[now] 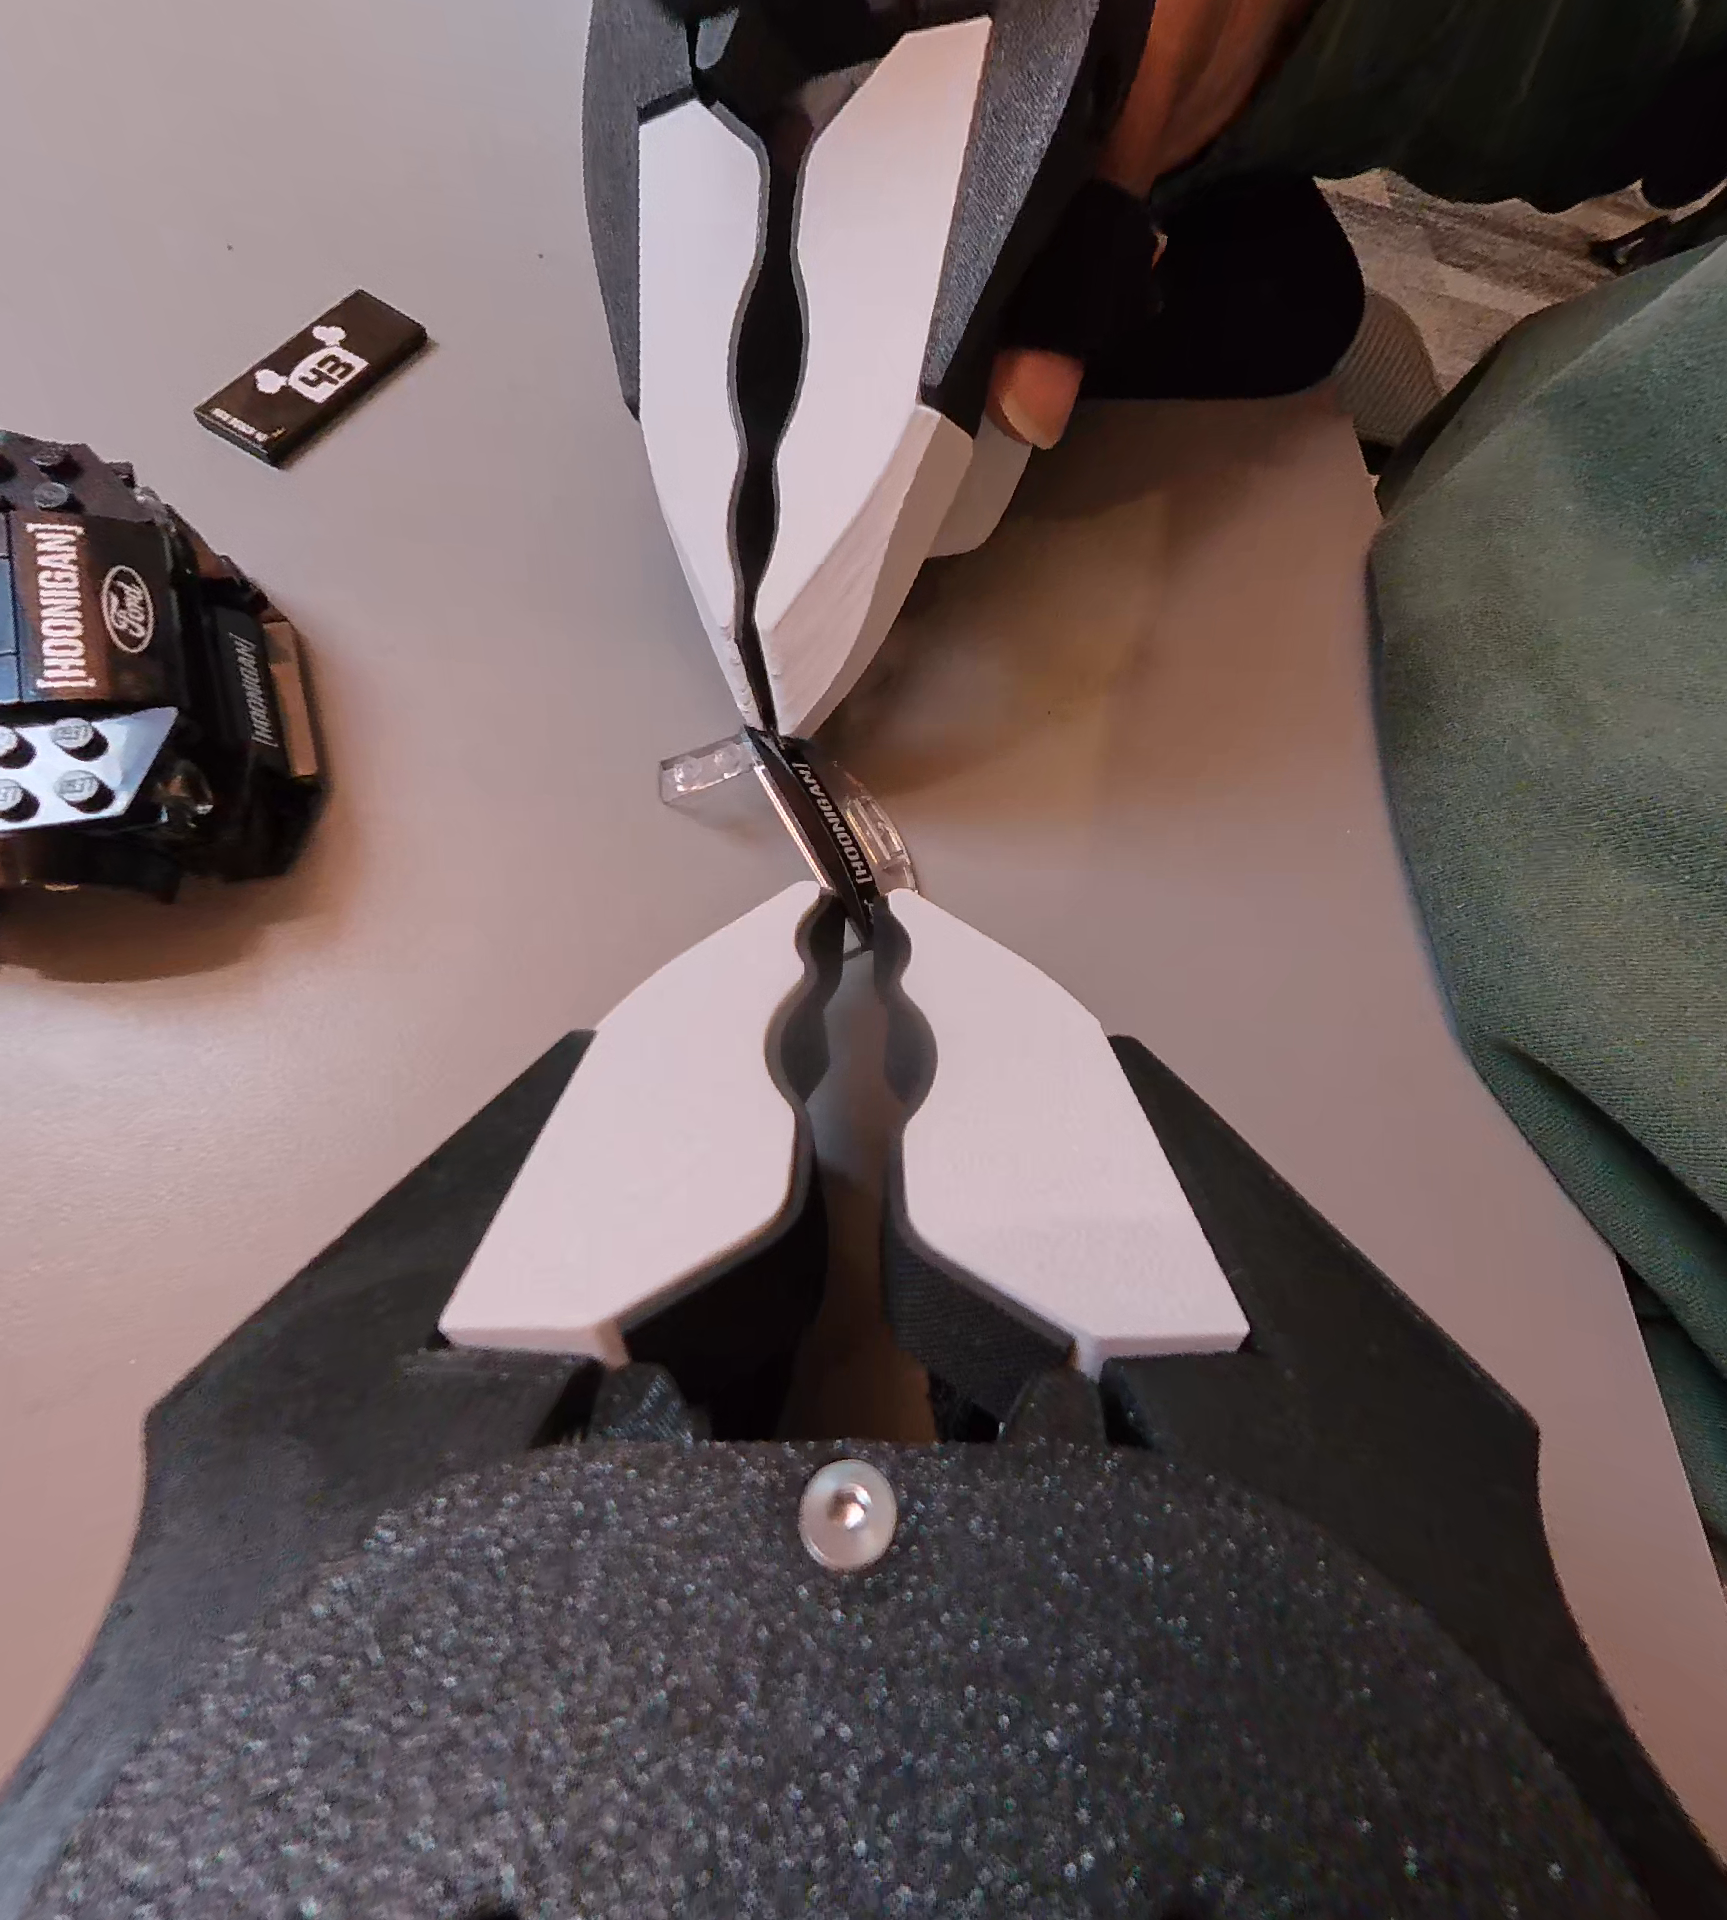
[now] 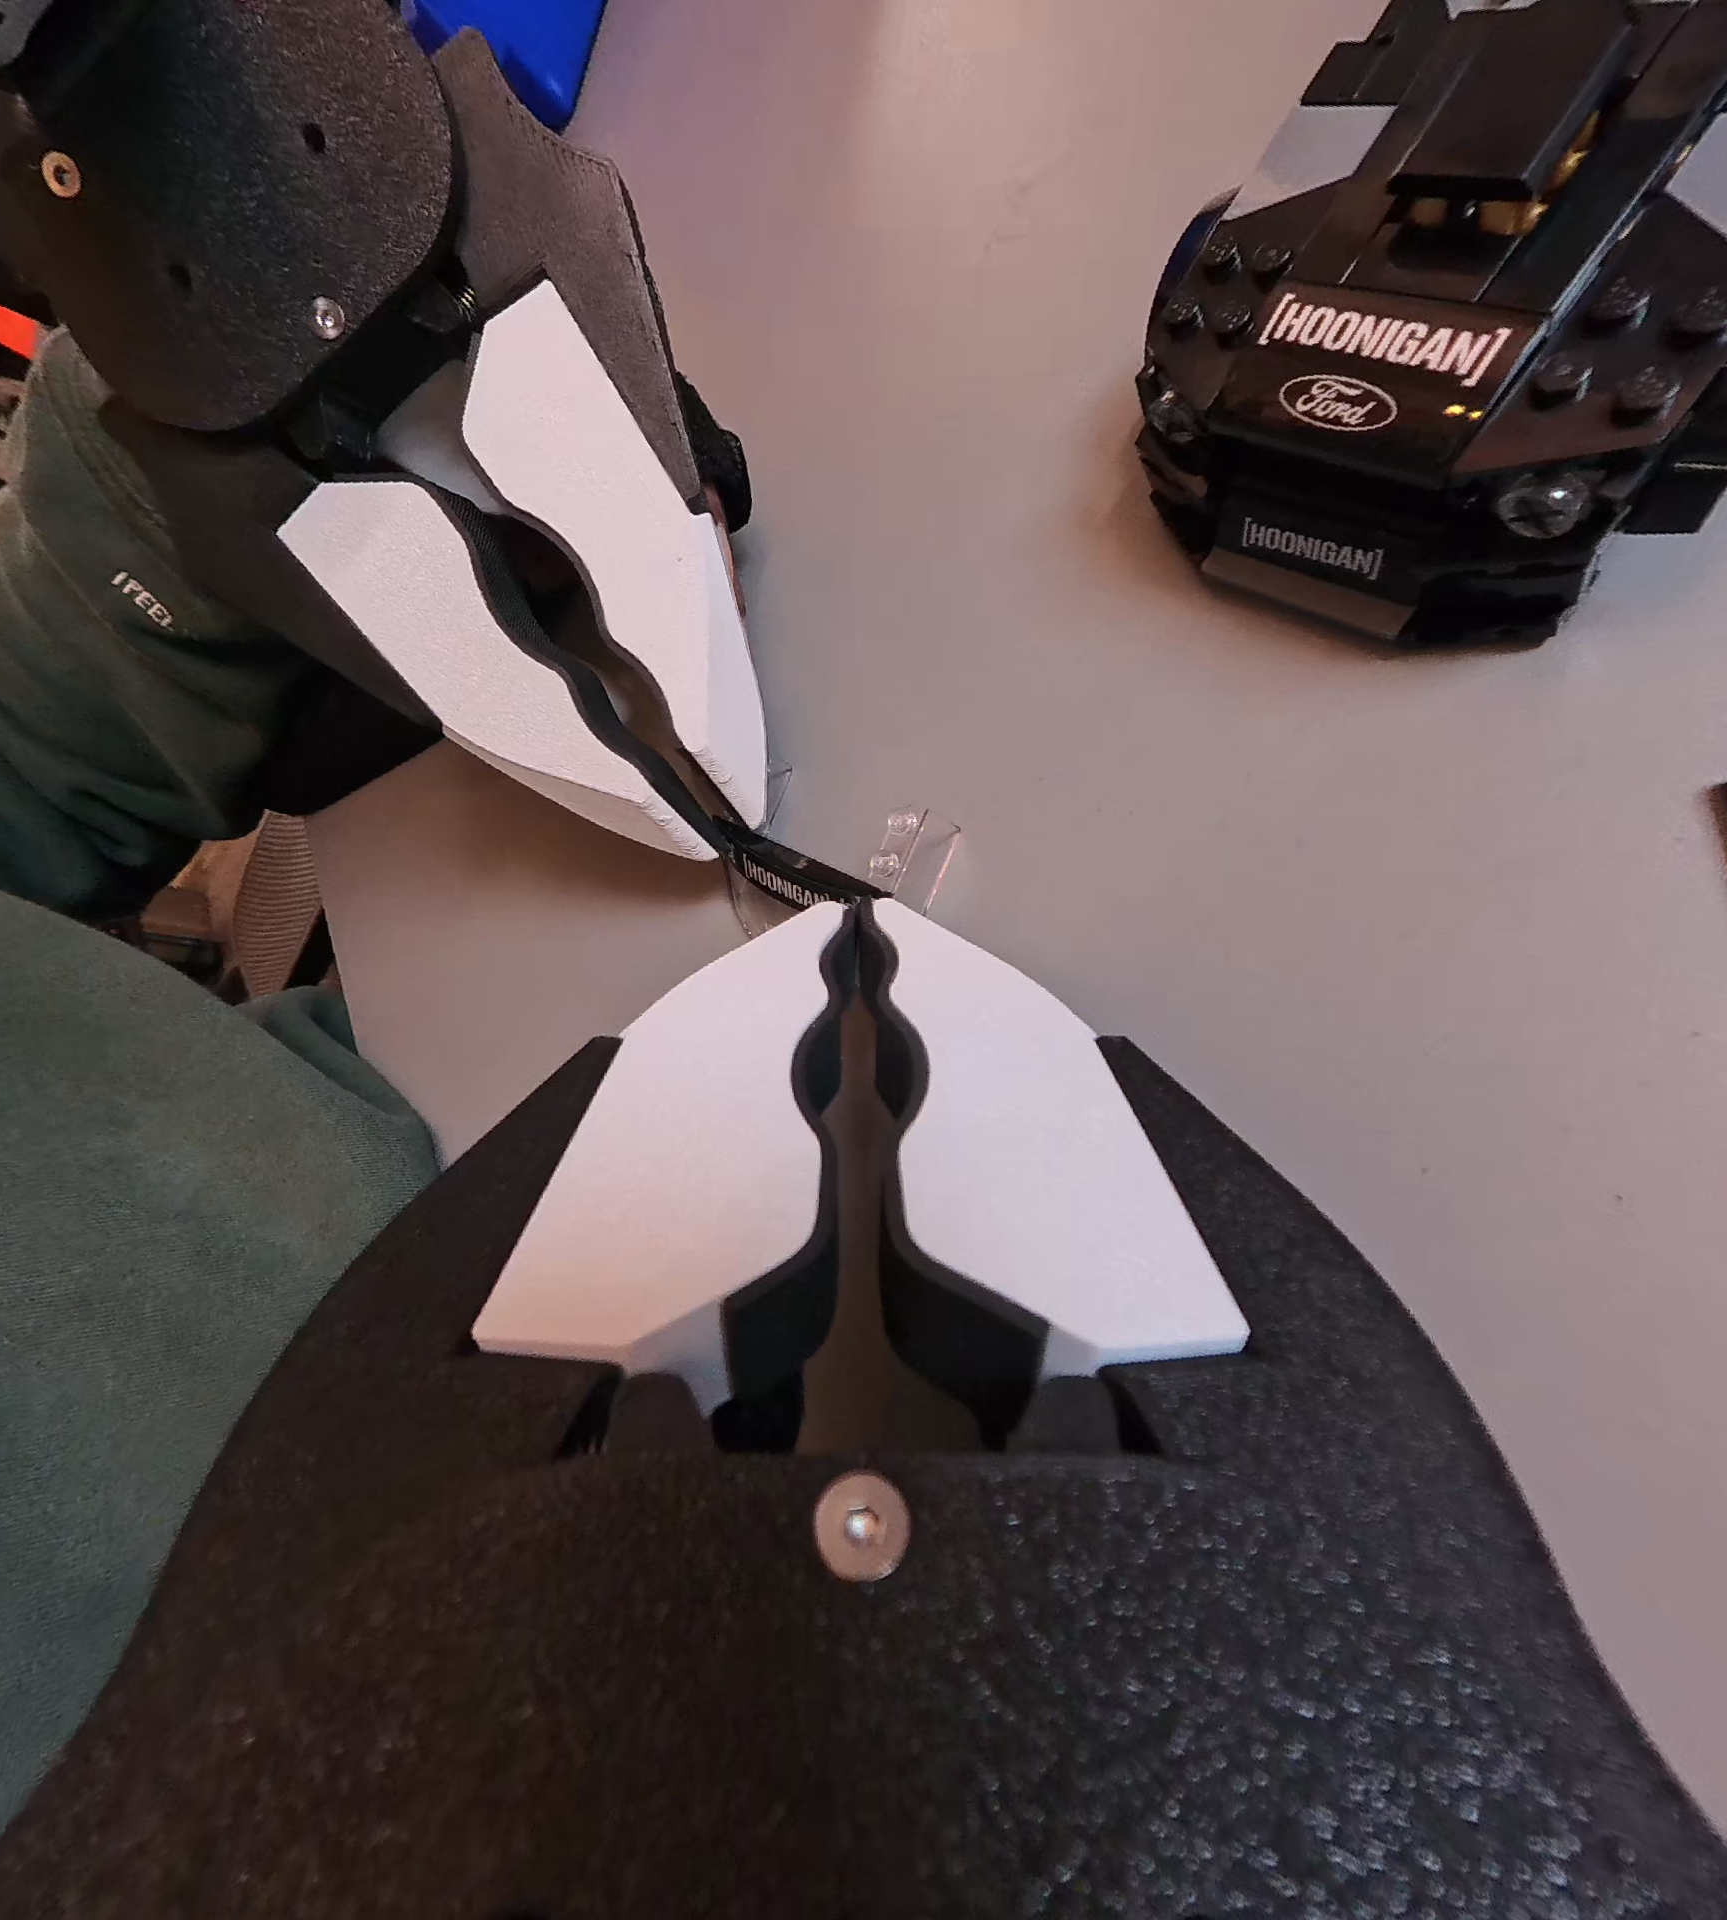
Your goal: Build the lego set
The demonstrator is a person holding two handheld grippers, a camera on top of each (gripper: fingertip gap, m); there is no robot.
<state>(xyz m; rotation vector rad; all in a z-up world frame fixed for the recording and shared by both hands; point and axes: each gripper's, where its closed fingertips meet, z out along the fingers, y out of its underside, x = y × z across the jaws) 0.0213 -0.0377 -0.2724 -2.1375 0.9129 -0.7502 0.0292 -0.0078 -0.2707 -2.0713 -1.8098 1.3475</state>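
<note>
Black tile [image 1: 831,826]: thin printed strip, held up edge-on just above the table, pinched at both ends, sitting against the clear piece.
Clear piece [image 1: 708,781]: transparent part with studs, poking out on both sides of the black tile; hard to tell how fully seated, since see-through plastic hides the joint.
Left gripper [image 1: 854,923]: closed down narrow on the near end of the black tile, only the very tips biting.
Right gripper [image 1: 761,724]: coming in from the far side, jaws nearly together on the other end of the same strip; in its own view the tips [image 2: 859,910] meet right where strip and clear plastic overlap.
Car [image 1: 90,675]: black build parked well off to the left, studs on top not yet covered.
Loose tile [image 1: 313,374]: second black printed plate lying flat, far left, untouched.
Table [image 1: 423,1091]: plain grey, nothing under the pinch to brace on.
Step, best guess: pressing the strip onto the clear piece before mounting on the car.
How to do it well: squeeze straight along the studs, no twisting; tip-only grips look easy to slip.
Risk: small clear part popping loose and skating off the near table edge.
</note>
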